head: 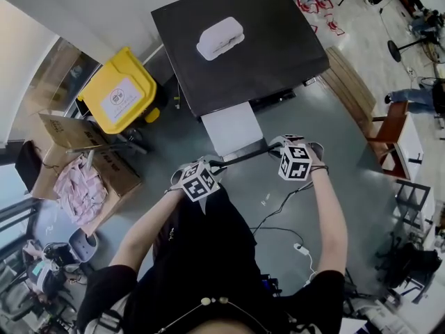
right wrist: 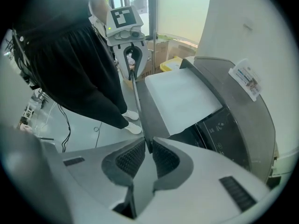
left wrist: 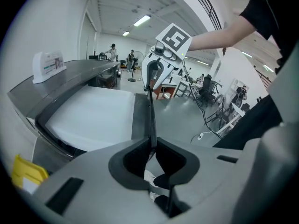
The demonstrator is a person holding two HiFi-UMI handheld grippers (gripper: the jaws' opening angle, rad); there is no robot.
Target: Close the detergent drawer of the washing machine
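In front of the washing machine [head: 240, 54], the detergent drawer [head: 231, 132] is pulled way out, with its flat white top sticking forward from under the dark lid. The thin dark front panel [head: 243, 157] runs along the drawer's outer edge, and that's where both tools are. The left hand-held gripper [left wrist: 152, 148] is pinched down on one end of that panel, whose edge runs straight in between its jaws. The right hand-held gripper [right wrist: 148, 148] is clamped on the other end the same way, with its ribbed pads snug on either side of the strip. So the person is standing square to the machine, arms out, one grip per corner. A little white card stand [head: 220, 38] sits on top of the machine. Off to the side on the floor are a yellow bin [head: 118, 92] and an open cardboard box [head: 69, 134].
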